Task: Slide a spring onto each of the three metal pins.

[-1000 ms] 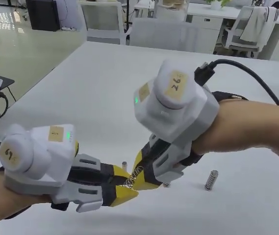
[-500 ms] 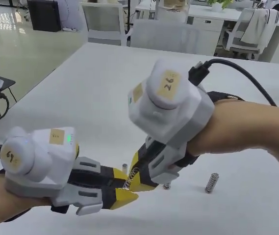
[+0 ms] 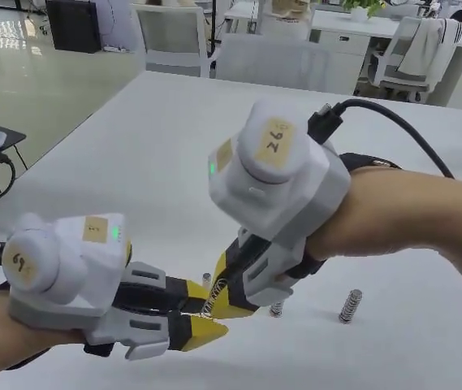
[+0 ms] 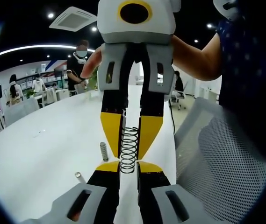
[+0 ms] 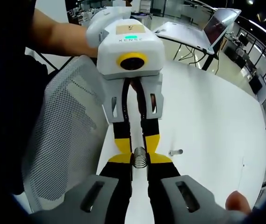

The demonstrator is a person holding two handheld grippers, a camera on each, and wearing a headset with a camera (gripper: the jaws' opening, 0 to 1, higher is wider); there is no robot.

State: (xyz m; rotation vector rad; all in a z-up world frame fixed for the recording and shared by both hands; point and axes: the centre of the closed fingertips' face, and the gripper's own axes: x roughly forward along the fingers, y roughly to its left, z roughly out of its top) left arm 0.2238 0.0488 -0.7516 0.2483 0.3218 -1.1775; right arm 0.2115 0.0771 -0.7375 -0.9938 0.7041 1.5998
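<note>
We've got left gripper (image 4: 128, 167) and right gripper (image 5: 140, 161) both pinching the spring (image 3: 213, 296). If one slips, it could ping across the tabletop (image 3: 157, 146), missing the pin (image 3: 206, 279).

Spring (image 4: 129, 149): thin bare metal wire, shiny. Left gripper (image 4: 128, 167) & right gripper (image 5: 141, 159): matt white plastic bodies, smooth black and yellow plastic jaws, 2 tan paper labels (image 3: 273, 146) on top. Table (image 3: 157, 146): smooth white, slight sheen. Chair back (image 4: 217, 154): grey perforated mesh. Pin (image 4: 78, 175): polished metal. Far chair's draped cloth (image 3: 425, 41): pale, soft.
</note>
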